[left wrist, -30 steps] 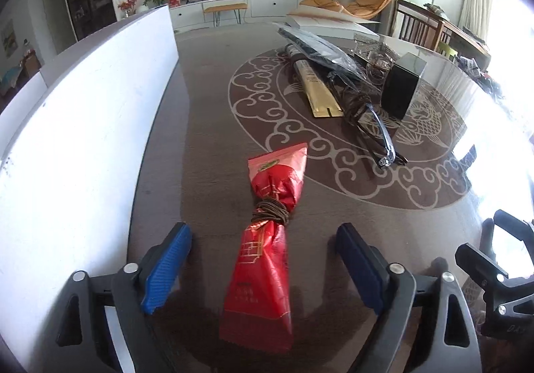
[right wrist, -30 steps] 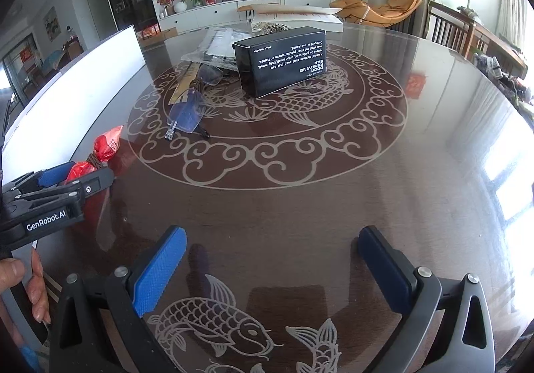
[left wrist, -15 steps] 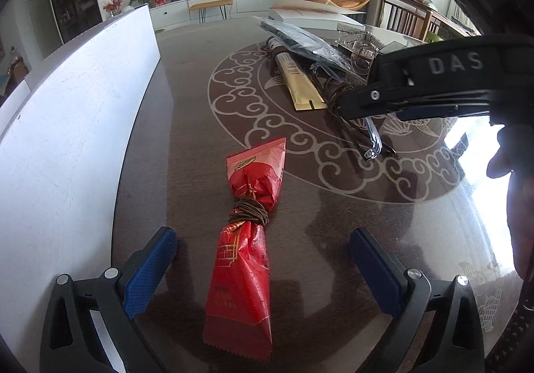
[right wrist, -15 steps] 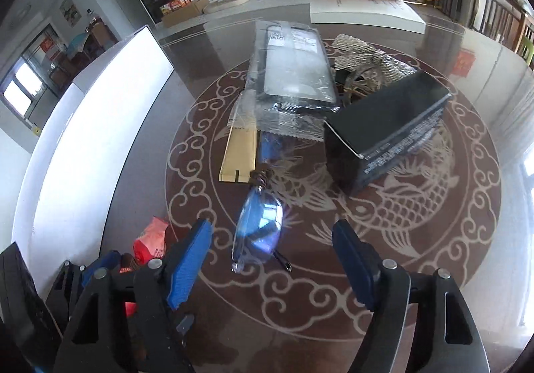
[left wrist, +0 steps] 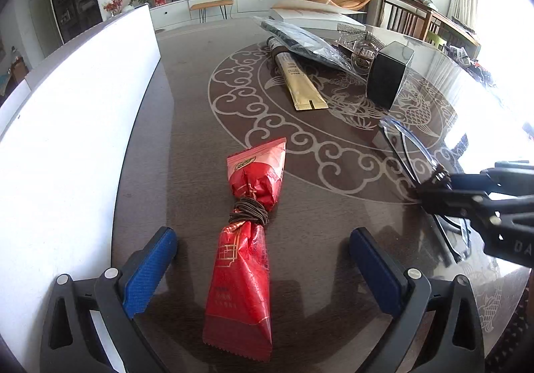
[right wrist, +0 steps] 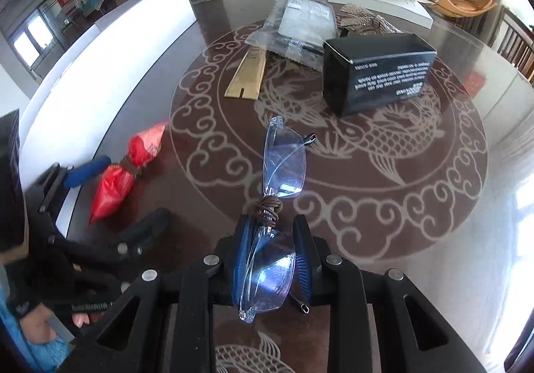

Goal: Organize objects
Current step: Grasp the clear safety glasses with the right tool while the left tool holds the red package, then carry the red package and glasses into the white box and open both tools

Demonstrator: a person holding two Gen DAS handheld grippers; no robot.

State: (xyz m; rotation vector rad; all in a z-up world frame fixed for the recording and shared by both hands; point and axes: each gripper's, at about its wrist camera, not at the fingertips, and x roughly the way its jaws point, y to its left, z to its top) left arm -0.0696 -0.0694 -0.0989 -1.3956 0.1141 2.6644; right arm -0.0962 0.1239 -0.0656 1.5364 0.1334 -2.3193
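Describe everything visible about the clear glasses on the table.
The glasses are rimless, with clear blue-tinted plastic-looking lenses and thin dark temples. A brown cord is wound around the bridge. They stand on edge on the dark patterned table, one lens between the right gripper's closing blue fingers, the other lens pointing toward the black box.

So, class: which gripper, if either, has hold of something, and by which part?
The right gripper is closing on the glasses at one lens. The left gripper holds nothing.
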